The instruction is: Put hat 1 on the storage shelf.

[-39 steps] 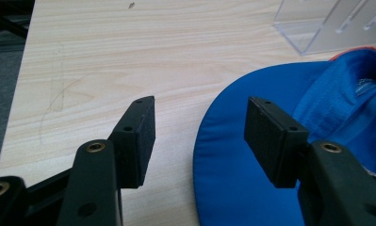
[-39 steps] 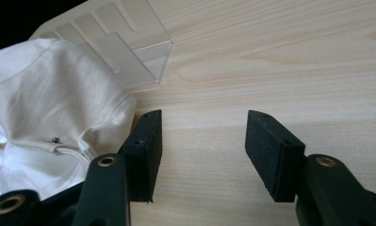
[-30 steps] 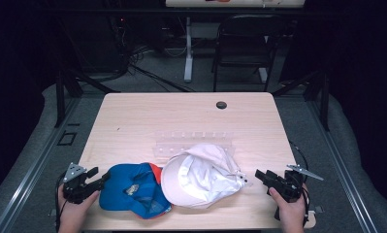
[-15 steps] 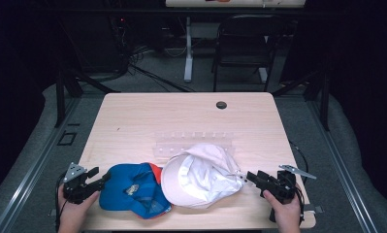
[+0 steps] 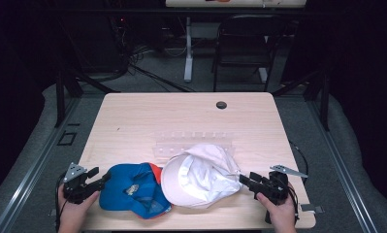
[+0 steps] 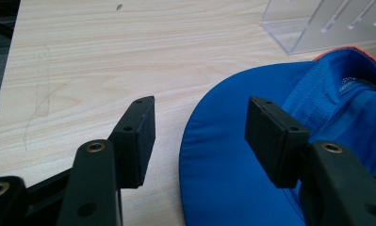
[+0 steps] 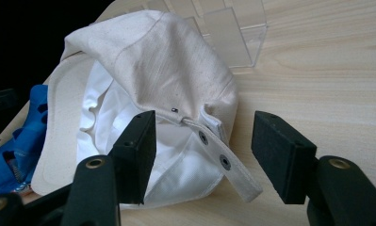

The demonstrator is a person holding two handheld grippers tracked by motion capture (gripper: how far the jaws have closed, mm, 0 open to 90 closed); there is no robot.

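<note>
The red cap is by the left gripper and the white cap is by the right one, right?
Almost. The fabric cap beside the left gripper is blue with just an orange-red edge, as the high view shows. The white fabric cap is indeed beside the right gripper.

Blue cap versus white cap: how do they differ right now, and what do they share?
The blue cap lies at the table's near left by the left hand-held gripper; the white cap lies right of it, by the right hand-held gripper. The white one shows a snap strap. Both lie inside up, ungripped.
</note>
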